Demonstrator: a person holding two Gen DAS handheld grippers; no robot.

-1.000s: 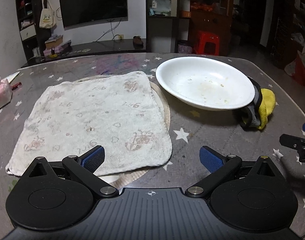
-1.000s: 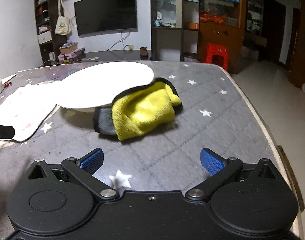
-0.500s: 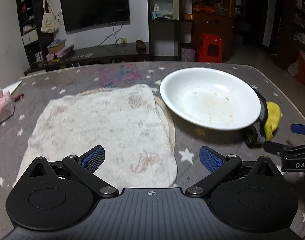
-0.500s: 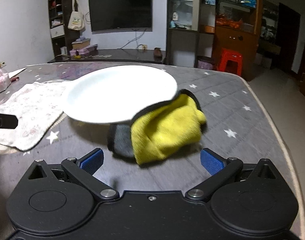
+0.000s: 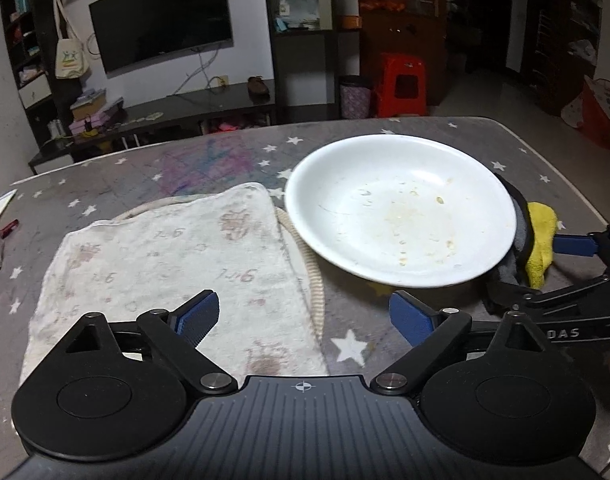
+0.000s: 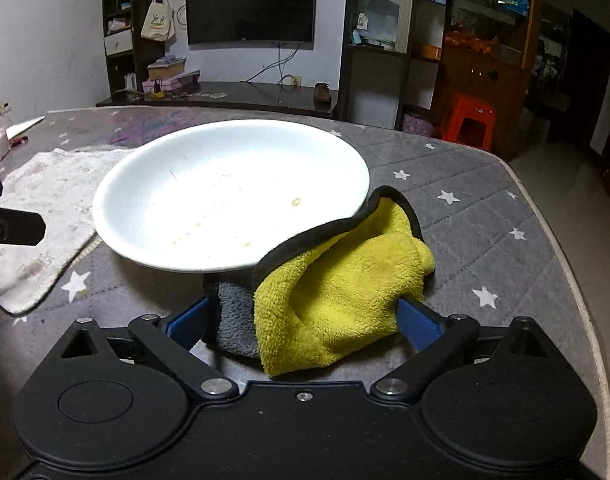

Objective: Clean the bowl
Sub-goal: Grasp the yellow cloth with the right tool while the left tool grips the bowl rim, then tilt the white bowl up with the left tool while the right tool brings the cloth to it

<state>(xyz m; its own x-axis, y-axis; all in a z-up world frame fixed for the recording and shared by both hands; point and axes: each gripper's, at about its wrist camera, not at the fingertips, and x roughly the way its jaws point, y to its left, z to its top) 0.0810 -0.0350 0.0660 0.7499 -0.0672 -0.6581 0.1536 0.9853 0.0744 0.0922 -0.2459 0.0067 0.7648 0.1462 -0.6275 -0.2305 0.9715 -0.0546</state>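
On the grey star-printed table (image 5: 209,164) in a living room with a dark TV (image 6: 251,4), the dirty white bowl (image 5: 401,208) sits right of a pale towel (image 5: 165,264). The left gripper (image 5: 303,314) is wide open and empty. The right gripper (image 6: 301,320) is open around the yellow cloth (image 6: 345,280), which lies partly under the bowl's near right rim.

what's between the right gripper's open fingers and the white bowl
In the right wrist view, the yellow and grey microfibre cloth lies bunched between the open right gripper and the white bowl, its black-trimmed edge tucked under the rim.
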